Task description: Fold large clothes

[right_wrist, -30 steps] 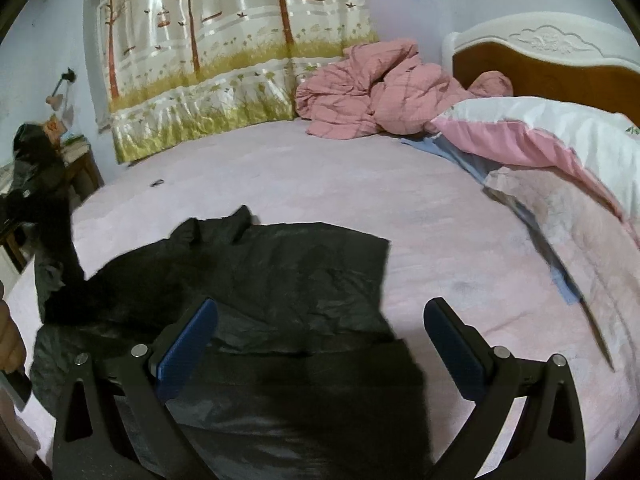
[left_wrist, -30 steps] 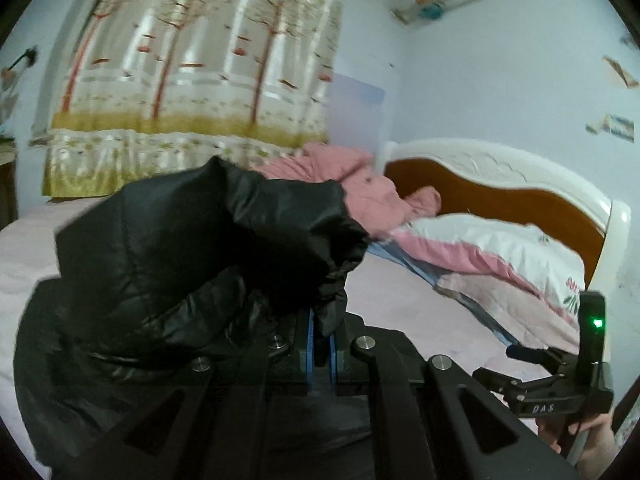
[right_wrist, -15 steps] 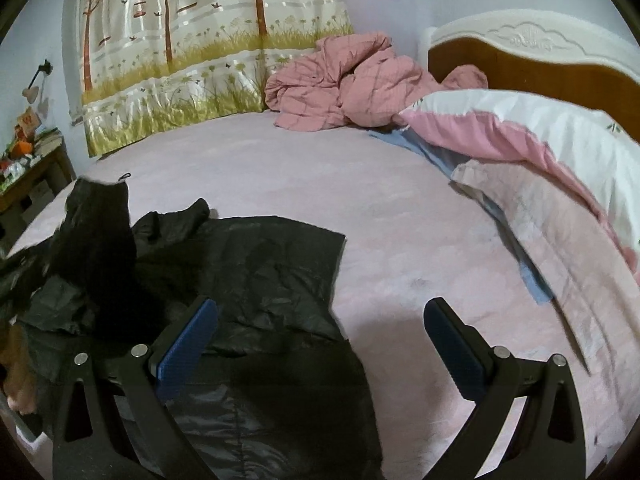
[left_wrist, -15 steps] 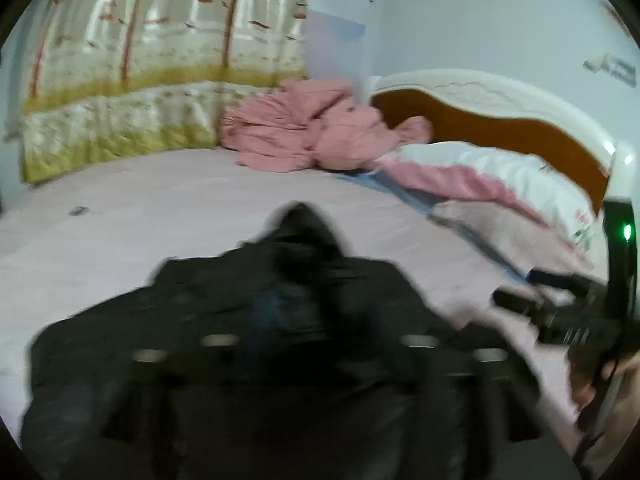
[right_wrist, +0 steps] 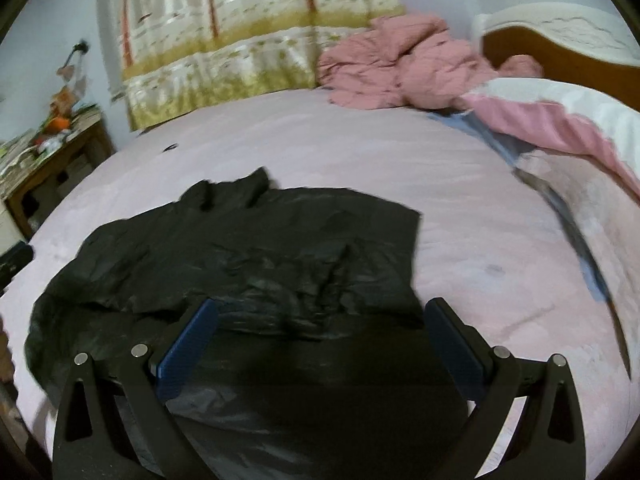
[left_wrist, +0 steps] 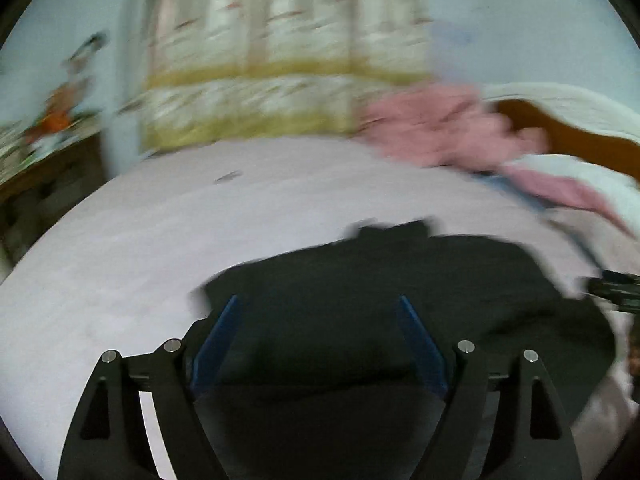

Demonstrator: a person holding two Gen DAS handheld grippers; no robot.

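Black jacket (right_wrist: 256,256) lies spread on the pink bed (right_wrist: 460,216), partly folded, collar (right_wrist: 236,190) at the far end away from both tongs. Left gripper (left_wrist: 316,344) has its jaws wide apart, nothing between the blue pads (left_wrist: 218,340); it hangs over the near part of the jacket (left_wrist: 384,280), the cloth filling the gap between and ahead of the fingers. Left view is motion-blurred, so contact with the fabric can't be told. Right gripper (right_wrist: 320,340) also has jaws spread apart and empty, blue pads (right_wrist: 188,344) either side of the jacket's near folded edge; the shiny crumpled layer sits just ahead of the fingertips. Right gripper's tip shows at the right edge of the left view (left_wrist: 616,290), just beside the jacket's right side. Beyond the jacket, far from both tongs: pink quilt (right_wrist: 396,66) heaped by the headboard (right_wrist: 560,56), curtain (right_wrist: 248,32) behind. A side table (right_wrist: 48,148) with clutter stands far left of the tongs.
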